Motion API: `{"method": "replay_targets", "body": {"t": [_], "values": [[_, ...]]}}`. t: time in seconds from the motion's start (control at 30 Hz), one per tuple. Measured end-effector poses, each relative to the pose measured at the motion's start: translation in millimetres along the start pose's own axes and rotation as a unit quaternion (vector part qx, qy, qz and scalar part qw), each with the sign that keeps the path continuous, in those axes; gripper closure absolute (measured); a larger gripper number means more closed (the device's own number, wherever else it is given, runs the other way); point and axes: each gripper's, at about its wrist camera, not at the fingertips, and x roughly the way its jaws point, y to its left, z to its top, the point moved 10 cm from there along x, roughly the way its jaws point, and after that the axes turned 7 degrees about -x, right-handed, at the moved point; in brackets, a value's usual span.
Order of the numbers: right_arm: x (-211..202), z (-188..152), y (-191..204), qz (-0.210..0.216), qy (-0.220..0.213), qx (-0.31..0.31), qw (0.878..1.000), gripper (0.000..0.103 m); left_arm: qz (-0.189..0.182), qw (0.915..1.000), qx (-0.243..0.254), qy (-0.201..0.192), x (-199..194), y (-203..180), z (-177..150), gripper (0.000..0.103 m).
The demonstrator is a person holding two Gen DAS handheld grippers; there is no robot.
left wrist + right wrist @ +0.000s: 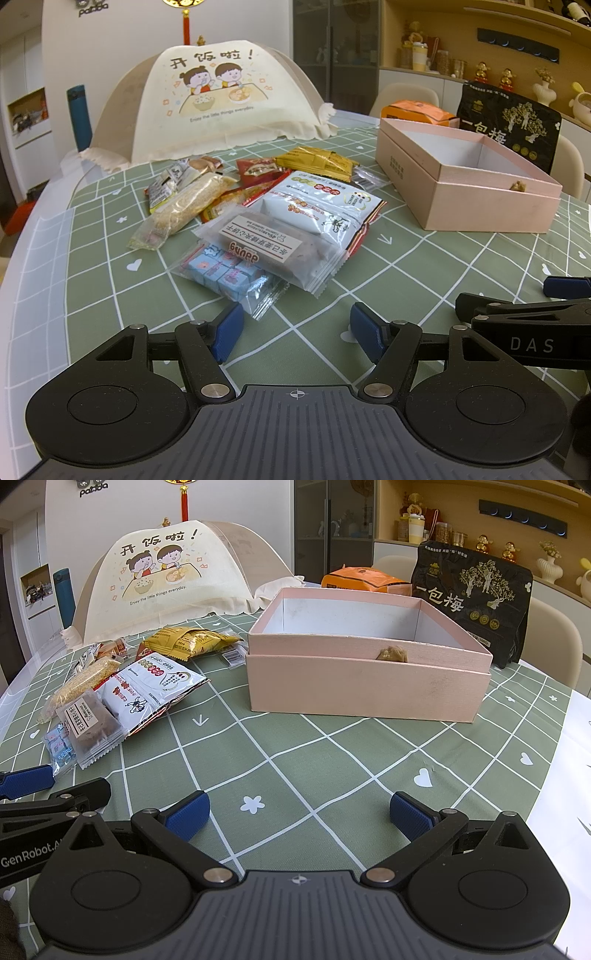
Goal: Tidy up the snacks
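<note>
A heap of snack packets lies on the green checked tablecloth (pixel 424 266): a clear packet with a brown bar (pixel 273 247), a bag of blue candies (pixel 229 273), a white pouch (pixel 325 203), a yellow packet (pixel 317 158) and a sesame bar (pixel 184 206). An open pink box (pixel 476 184) stands to the right; its inside looks empty in the right wrist view (pixel 362 653). My left gripper (pixel 295 330) is open and empty just before the heap. My right gripper (pixel 299 814) is open and empty before the box.
A mesh food cover (pixel 210 103) with a cartoon print stands at the back left, a blue bottle (pixel 79 118) beside it. A black snack bag (pixel 472 598) and an orange bag (pixel 365 579) stand behind the box. The table edge runs at far left and right.
</note>
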Motion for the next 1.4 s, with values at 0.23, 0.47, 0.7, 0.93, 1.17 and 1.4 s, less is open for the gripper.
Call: {"method": "replay_targets", "body": {"t": [0.23,0.47,0.7,0.93,1.17,1.4], "values": [[0,0,0,0.000,0.000,0.000,1.000,0.000,0.000,1.0000,0.000,0.000,0,0,0,0.031],[0,0,2,0.000,0.000,0.000,1.000,0.000,0.001,1.0000,-0.002,0.000,0,-2,1,0.031],[-1,-2,7,0.054,0.042,-0.044,0.997,0.000,-0.023,0.9988,-0.004,0.042,-9,4,5,0.038],[-3,-6,7,0.077,0.113,-0.069,0.988,0.000,-0.035,0.9882,-0.104,0.107,-11,47,29,0.040],[-8,51,68,0.126,0.051,-0.134,0.982,0.009,-0.030,0.9791,-0.163,0.118,-23,95,43,0.052],[47,132,136,0.148,0.017,-0.120,0.981,0.009,-0.089,0.9711,-0.158,0.155,-19,95,38,0.052]]}}
